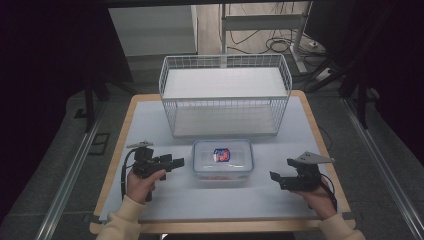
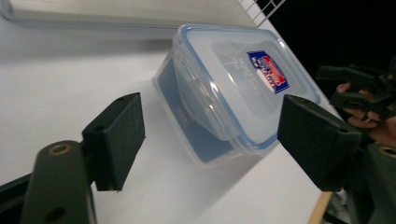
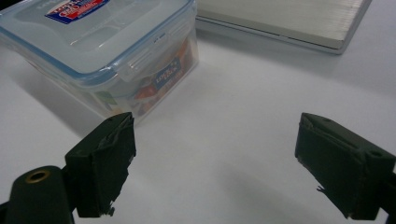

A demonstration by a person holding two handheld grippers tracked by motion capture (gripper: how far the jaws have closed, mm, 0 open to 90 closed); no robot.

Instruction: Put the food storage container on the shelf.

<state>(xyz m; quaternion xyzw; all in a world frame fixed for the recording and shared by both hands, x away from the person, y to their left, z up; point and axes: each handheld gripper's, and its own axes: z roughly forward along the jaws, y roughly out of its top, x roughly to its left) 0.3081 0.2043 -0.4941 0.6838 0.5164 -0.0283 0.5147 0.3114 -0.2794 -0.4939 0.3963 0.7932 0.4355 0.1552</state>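
A clear plastic container (image 1: pixel 223 160) with a blue-rimmed snap lid and a red-and-blue label sits in the middle of the white table top. Colourful packets show through its side (image 3: pixel 159 79). My left gripper (image 1: pixel 177 162) is just left of the container, pointing at it. It is open, and its jaws stand wide apart (image 2: pixel 212 140) short of the container's near corner (image 2: pixel 219 140) without touching it. My right gripper (image 1: pixel 274 176) is to the container's right, a short gap away. It is also open (image 3: pixel 219 170), with bare table between its jaws.
A white wire basket (image 1: pixel 225 95) stands at the back of the table, behind the container; its lower rim (image 3: pixel 289 23) lies close by. The white mat (image 1: pixel 150 125) has a wooden border. Cables and a stand lie on the floor beyond.
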